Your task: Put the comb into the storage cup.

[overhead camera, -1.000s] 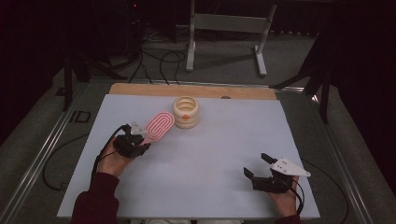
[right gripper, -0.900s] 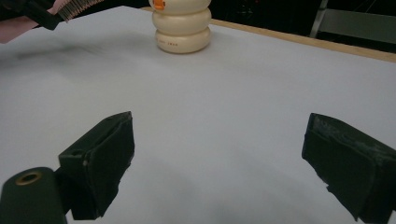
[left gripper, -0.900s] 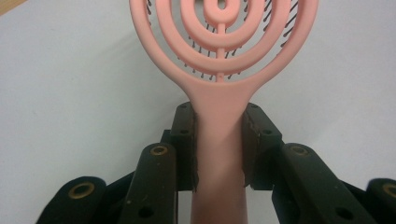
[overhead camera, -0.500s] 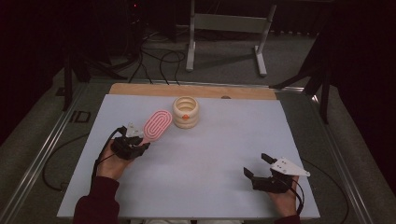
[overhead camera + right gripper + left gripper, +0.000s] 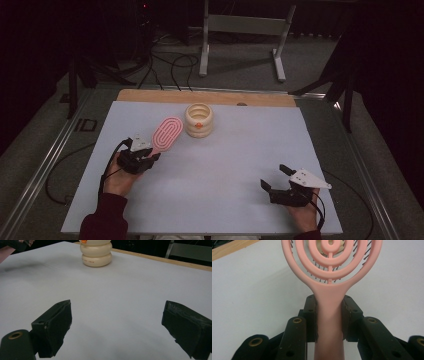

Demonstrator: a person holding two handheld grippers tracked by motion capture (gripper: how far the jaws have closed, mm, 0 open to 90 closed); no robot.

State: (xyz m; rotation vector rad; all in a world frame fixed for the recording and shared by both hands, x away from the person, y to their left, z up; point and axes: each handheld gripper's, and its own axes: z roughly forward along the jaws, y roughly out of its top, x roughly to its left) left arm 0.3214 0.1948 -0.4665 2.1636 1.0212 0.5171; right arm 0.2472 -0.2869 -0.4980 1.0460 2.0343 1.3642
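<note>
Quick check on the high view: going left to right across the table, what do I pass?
Left tongs, clamped on the handle of the pink hairbrush → cream ribbed holder → right tongs, open, with nothing between the jaws.

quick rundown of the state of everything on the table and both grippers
pink hairbrush: clamped by its handle, head pointing toward the holder
left gripper: shut on the brush handle
right gripper: open, nothing between its jaws
cream ribbed holder: upright on the white mat, untouched
white mat: flat on the table
</note>
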